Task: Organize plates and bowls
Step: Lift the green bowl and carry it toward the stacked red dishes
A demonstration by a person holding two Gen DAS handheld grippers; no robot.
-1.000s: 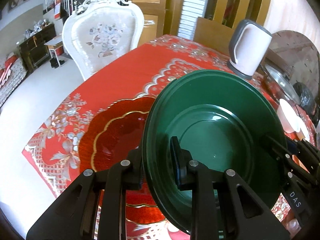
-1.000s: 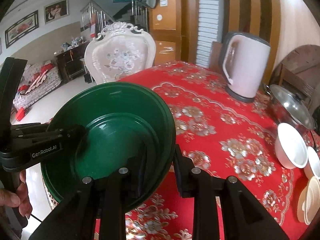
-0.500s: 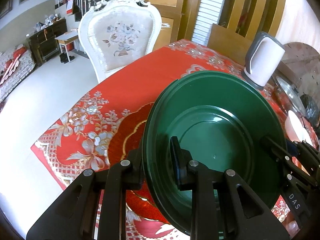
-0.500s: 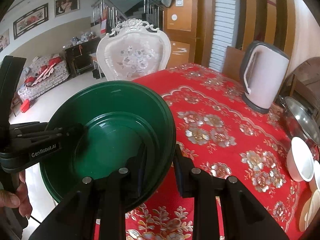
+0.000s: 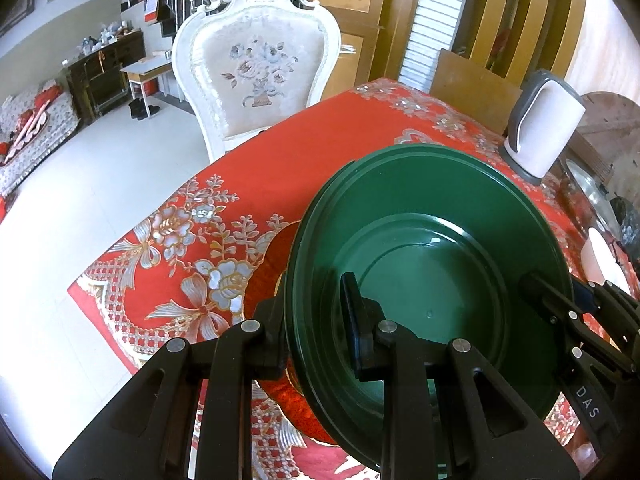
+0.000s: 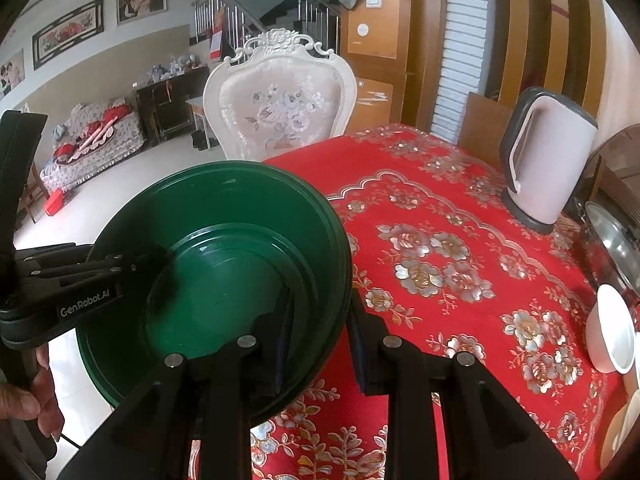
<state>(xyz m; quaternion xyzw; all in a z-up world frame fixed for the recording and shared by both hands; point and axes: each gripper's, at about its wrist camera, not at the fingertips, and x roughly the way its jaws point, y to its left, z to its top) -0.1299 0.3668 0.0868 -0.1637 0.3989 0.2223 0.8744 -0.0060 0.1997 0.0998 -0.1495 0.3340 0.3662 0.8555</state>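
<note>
1. Your counter (image 5: 280, 152), draped in a red cloth with silver-and-gold flowers, fills both views, and a white carved chair (image 5: 256, 64) stands at its far edge.
2. The dark green, glossy plastic bowl (image 5: 432, 280) is deep and round with a stepped rim; you hold it tilted in the air above the counter's near-left corner, hollow side facing the cameras.
3. Your left claw (image 5: 320, 316) pinches the bowl's left rim, one finger inside and one outside.
4. Your right claw (image 6: 320, 340) pinches the opposite rim the same way.
5. Only the left view shows the dark red, gold-trimmed scalloped plate (image 5: 276, 252) lying on the counter under the bowl.
6. Only the right view shows your bare hand (image 6: 28, 396) and the white bowl (image 6: 610, 328) near the counter's right edge.
</note>
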